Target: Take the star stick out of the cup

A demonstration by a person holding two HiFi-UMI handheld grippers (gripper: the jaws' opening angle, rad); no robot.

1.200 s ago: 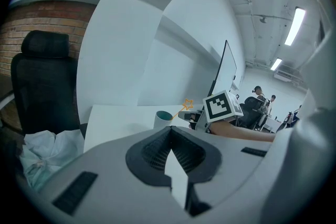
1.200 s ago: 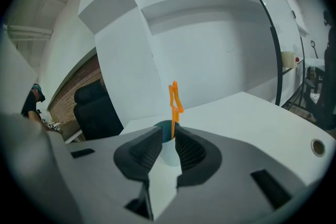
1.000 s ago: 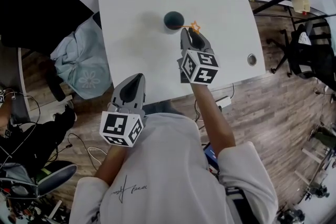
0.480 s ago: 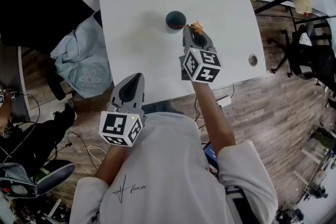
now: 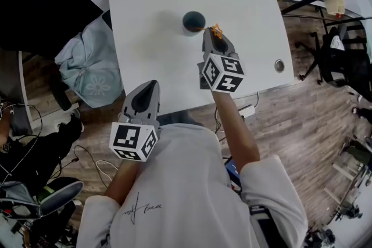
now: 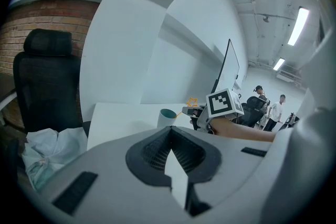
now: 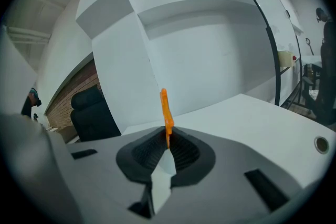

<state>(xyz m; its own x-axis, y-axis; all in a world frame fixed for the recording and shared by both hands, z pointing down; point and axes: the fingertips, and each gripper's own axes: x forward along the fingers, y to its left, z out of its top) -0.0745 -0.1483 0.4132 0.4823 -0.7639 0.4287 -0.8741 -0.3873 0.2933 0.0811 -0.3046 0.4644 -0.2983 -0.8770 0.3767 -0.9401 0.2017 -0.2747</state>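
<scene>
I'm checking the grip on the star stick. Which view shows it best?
The right gripper view: the star stick stands edge-on, clamped between the right tongs. The head view shows only its star tip; the left gripper view, a tiny distant star.

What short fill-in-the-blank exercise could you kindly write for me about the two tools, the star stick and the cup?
1. The right tool is shut on the ___ star stick.
2. The cup stands on a ___ table.
3. The left tool, its jaws together, holds ___.

Missing words: orange; white; nothing.
</scene>
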